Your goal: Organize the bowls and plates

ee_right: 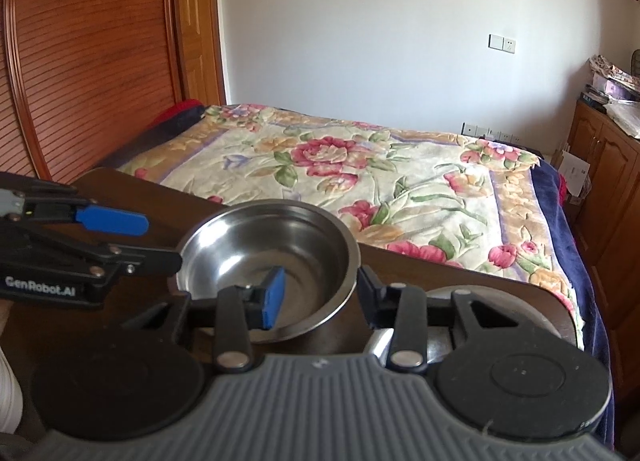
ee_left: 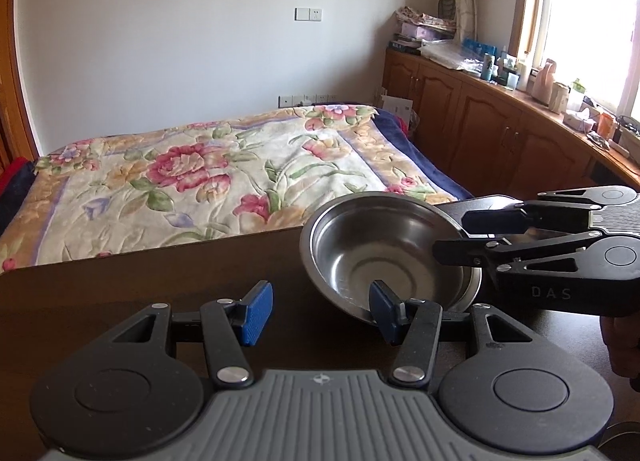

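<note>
A stainless steel bowl (ee_left: 384,253) sits over the dark wooden table (ee_left: 160,285) at the foot of a bed covered with a floral blanket (ee_left: 200,177). The right gripper (ee_right: 320,293) straddles the bowl's near rim: its blue-padded left finger (ee_right: 274,297) is inside the bowl, the other finger is outside the wall, and the jaws stand partly closed around the rim, though firm contact on both sides cannot be confirmed. The left gripper (ee_left: 320,313) is spread wide; one blue pad (ee_left: 382,309) lies at the bowl's rim, the other pad (ee_left: 256,313) is well apart from the bowl, over bare table, and it grasps nothing. In the right wrist view, a second metal dish (ee_right: 532,329) lies on the table just beside the bowl, partly hidden behind the right gripper. Wooden cabinets (ee_left: 480,121) run along the window wall.
</note>
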